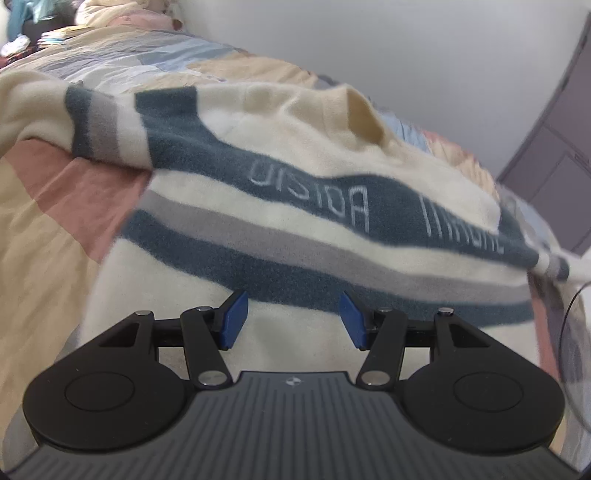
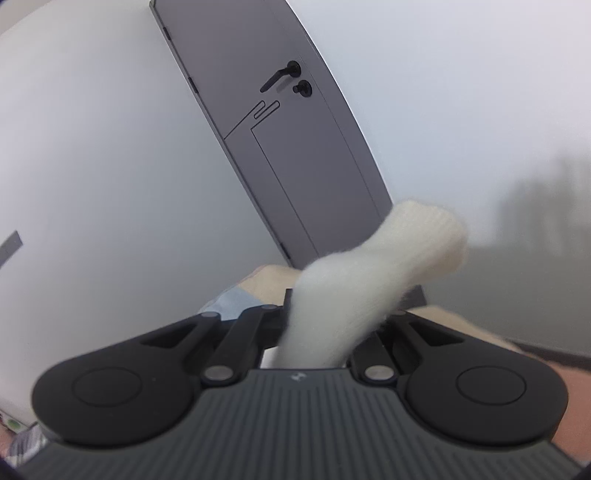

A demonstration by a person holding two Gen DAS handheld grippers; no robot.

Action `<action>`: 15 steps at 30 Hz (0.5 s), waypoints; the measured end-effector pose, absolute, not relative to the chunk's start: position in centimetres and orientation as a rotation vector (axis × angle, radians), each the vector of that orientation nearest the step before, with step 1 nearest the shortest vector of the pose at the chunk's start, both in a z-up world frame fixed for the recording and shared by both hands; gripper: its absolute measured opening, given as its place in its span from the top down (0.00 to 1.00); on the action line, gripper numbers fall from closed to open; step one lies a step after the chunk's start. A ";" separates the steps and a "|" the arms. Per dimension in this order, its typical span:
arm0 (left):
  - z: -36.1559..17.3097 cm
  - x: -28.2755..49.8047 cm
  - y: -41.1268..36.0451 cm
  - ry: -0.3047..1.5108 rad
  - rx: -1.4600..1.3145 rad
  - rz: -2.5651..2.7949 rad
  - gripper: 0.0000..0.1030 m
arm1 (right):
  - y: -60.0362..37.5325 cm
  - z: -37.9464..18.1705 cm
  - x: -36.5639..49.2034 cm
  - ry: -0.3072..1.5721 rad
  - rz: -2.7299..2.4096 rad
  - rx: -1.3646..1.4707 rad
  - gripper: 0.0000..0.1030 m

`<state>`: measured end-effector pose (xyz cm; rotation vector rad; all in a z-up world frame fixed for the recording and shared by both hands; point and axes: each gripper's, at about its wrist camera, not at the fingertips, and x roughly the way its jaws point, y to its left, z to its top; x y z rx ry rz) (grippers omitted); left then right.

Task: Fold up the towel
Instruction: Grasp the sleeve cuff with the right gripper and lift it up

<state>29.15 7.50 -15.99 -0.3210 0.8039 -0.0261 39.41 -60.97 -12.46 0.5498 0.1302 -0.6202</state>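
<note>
A cream towel (image 1: 303, 206) with dark teal and grey stripes and pale lettering lies rumpled across the bed, partly lifted toward the right. My left gripper (image 1: 291, 319) hovers open just above its near cream part, blue pads apart, nothing between them. In the right wrist view a bunched cream corner of the towel (image 2: 369, 266) sticks up out of my right gripper (image 2: 332, 321), which is shut on it and raised toward the wall. The right fingertips are hidden by the cloth.
The bed carries a patchwork quilt (image 1: 55, 206) in pink, beige and blue patches. Piled bedding and clothes (image 1: 74, 18) sit at its far end. A grey door (image 2: 295, 155) with a black handle stands in the white wall (image 2: 92, 166).
</note>
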 end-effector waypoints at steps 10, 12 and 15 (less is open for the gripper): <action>-15.7 28.5 7.8 0.880 -0.333 -0.080 0.40 | -50.9 -1.6 38.2 0.073 -0.406 0.323 0.91; -15.1 27.8 8.4 0.867 -0.373 -0.094 0.40 | -47.6 0.9 37.3 0.054 -0.346 0.261 0.91; -14.0 27.0 9.1 0.833 -0.402 -0.104 0.40 | -42.1 3.9 35.3 0.029 -0.244 0.198 0.91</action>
